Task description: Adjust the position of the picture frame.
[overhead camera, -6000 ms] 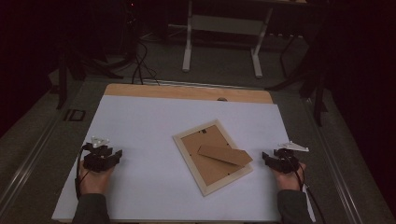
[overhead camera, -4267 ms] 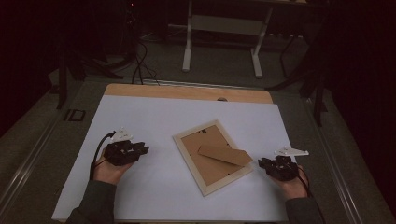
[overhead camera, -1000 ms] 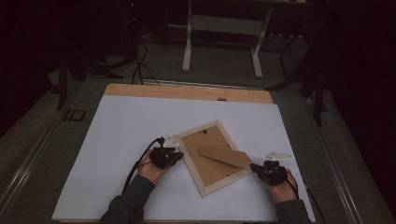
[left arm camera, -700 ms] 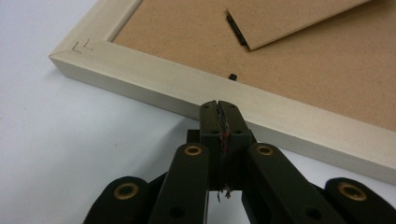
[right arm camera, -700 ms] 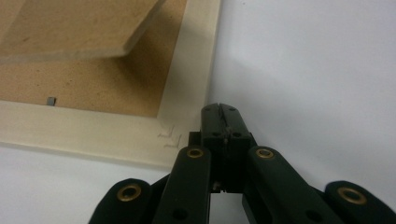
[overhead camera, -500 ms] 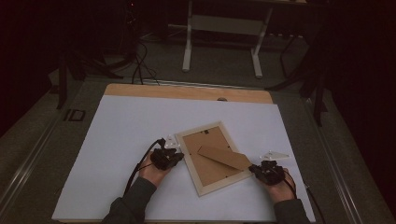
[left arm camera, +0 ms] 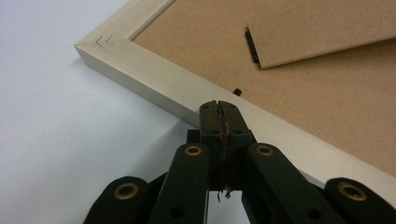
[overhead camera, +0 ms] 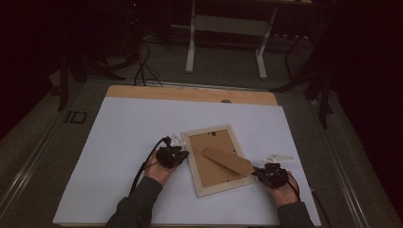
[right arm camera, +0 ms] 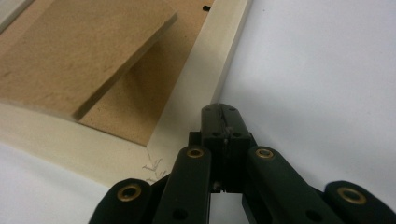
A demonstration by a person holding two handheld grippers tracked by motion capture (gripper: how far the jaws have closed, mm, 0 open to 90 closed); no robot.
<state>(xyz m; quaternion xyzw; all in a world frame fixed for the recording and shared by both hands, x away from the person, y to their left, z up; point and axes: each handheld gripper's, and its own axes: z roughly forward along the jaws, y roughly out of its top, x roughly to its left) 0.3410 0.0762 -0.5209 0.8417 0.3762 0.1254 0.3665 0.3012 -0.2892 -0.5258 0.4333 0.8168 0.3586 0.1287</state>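
A pale wooden picture frame (overhead camera: 194,167) lies face down on the white tabletop, brown backing board up, with its brown stand flap (overhead camera: 228,160) slanting across it. My left gripper (overhead camera: 183,155) is shut, its tips against the frame's left rail. In the left gripper view the closed tips (left arm camera: 218,105) meet the pale rail (left arm camera: 154,79), with the flap (left arm camera: 322,28) beyond. My right gripper (overhead camera: 259,173) is shut at the frame's near right corner. In the right gripper view its tips (right arm camera: 220,110) touch the rail's outer edge (right arm camera: 210,70), beside the flap (right arm camera: 79,51).
The white sheet (overhead camera: 123,137) covers the table, leaving a wooden strip (overhead camera: 190,93) along the far edge. Beyond it, a white-legged stand (overhead camera: 225,38) and dark cables (overhead camera: 142,66) rest on the floor. Bare sheet stretches left of and beyond the frame.
My left gripper has come in from the table's left side to the frame's left rail. My right gripper has edged left to the frame's near right corner. Both have stayed shut.
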